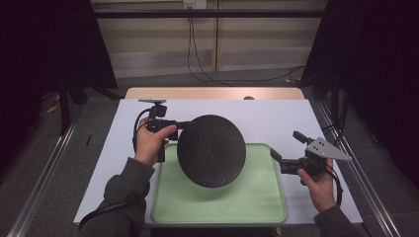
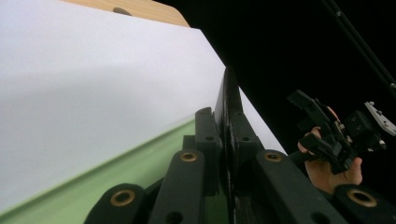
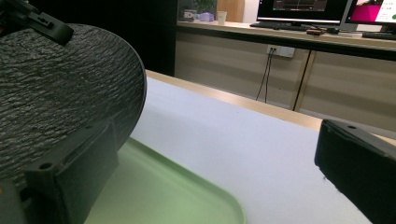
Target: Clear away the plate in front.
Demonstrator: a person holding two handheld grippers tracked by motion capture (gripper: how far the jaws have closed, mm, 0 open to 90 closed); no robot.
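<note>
A round black plate (image 1: 211,150) with a rough, bark-like surface hangs tilted over the left part of a pale green tray (image 1: 257,197). My left gripper (image 1: 184,125) is shut on the plate's upper left rim. In the left gripper view the plate (image 2: 230,100) is edge-on between the jaws of the left gripper (image 2: 224,128). My right gripper (image 1: 287,145) stands open beside the tray's right edge, clear of the plate. In the right gripper view the plate (image 3: 60,93) sits at the left above the tray (image 3: 168,186), and the right gripper (image 3: 215,154) has nothing between its jaws.
The tray lies on a white sheet (image 1: 276,116) covering a wooden table (image 1: 212,93). Bare sheet lies behind and to the right of the tray. Dark curtains flank the table, and cables (image 1: 197,59) hang down the back wall.
</note>
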